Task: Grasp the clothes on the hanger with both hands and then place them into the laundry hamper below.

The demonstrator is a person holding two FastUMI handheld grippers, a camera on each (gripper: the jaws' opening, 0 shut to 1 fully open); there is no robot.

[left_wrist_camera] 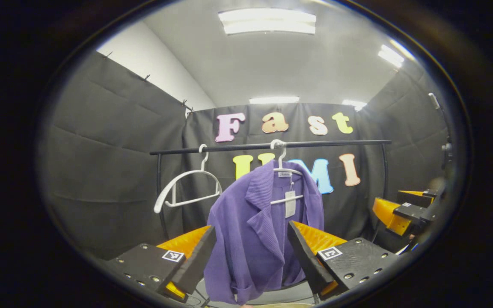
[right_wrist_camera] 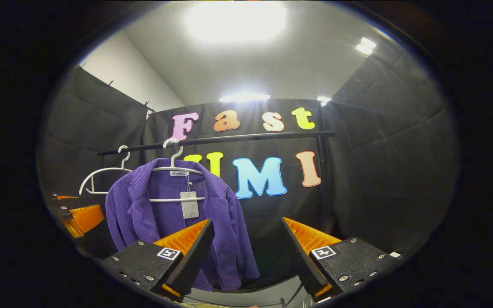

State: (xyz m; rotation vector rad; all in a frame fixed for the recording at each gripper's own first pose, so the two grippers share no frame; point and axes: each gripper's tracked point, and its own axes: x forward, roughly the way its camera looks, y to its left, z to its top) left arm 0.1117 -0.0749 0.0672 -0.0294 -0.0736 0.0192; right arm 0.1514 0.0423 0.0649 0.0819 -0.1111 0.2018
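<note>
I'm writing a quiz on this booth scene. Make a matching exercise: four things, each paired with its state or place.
1. purple jacket
2. bare white hanger
3. paper tag
4. left hand-held gripper

a. open, nothing gripped
b. dangles at the jacket's neck
c. hangs empty on the black rail
d. draped on a hanger, front open

Pairs: 1-d, 2-c, 3-b, 4-a

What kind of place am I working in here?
Likely a cloth-walled recording booth set up as a laundry corner: black fabric walls, a black clothes rail holding a purple jacket and an empty white hanger.
</note>
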